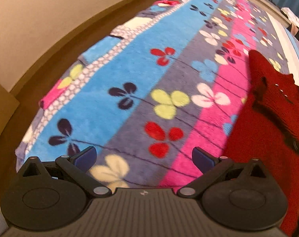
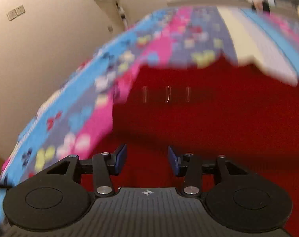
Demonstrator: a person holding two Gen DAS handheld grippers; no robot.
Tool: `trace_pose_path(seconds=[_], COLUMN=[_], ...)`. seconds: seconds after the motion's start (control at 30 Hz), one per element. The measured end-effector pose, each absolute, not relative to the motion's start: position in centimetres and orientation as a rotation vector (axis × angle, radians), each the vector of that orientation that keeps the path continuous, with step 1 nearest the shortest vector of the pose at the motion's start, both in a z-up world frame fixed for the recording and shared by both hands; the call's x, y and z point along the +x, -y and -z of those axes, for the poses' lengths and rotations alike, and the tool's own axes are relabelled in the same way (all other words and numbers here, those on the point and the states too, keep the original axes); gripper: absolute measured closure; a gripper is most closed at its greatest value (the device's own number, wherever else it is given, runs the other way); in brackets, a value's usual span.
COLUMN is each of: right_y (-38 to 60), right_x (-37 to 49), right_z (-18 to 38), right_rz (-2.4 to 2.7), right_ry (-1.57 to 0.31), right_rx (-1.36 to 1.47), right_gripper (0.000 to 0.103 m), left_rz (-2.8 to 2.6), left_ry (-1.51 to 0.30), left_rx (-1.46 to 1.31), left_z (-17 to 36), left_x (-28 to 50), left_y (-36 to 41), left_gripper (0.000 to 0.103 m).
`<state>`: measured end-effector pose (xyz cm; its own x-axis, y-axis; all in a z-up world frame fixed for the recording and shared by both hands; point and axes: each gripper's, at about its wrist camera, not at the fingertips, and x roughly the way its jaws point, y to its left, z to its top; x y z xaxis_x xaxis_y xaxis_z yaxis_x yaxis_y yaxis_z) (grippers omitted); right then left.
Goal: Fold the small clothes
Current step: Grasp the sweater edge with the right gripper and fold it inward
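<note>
left wrist view: left gripper (image 1: 144, 159) fingers spread, empty, over the blanket (image 1: 129, 75); bed edge and floor (image 1: 50, 45) run along the left; red sweater (image 1: 267, 122) lies lower right. right wrist view, blurred: right gripper (image 2: 147, 159) parted, nothing pinched, above the sweater (image 2: 208, 118) filling the centre.

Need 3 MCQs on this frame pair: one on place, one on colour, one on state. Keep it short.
1. Where is the garment in the left wrist view?
A. at the right edge
B. at the far left
C. on the floor

2. What colour is the garment?
A. blue
B. red
C. white

3. How does the left gripper stand?
A. shut on the garment
B. shut on the blanket
C. open and holding nothing

Key: 1 A, it lies at the right side on the blanket. 2 B, both views show it red. 3 C, its fingers are wide apart with only blanket showing between them.
</note>
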<state>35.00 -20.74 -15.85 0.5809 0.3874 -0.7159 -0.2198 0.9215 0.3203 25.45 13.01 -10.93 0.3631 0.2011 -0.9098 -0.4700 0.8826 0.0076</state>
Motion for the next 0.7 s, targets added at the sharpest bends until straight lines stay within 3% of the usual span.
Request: trace_pose_path(seconds=[0.27, 0.5, 0.7], right_y=[36.1, 31.5, 32.9], right_x=[34.4, 34.8, 34.0], right_z=[13.1, 12.9, 13.7], right_rz=[0.115, -0.044, 0.045], right_ry=[-0.756, -0.737, -0.771], right_rx=[0.21, 0.188, 0.274], right_gripper=[0.053, 0.054, 0.054], left_rz=[-0.374, -0.299, -0.057], left_ry=[-1.131, -1.093, -1.019], left_rx=[-0.276, -0.252, -0.179], left_z=[12.3, 11.9, 10.0], left_x=[25.4, 27.5, 36.5], left_y=[-11.7, -9.9, -6.0], left_gripper=[0.0, 0.0, 0.0])
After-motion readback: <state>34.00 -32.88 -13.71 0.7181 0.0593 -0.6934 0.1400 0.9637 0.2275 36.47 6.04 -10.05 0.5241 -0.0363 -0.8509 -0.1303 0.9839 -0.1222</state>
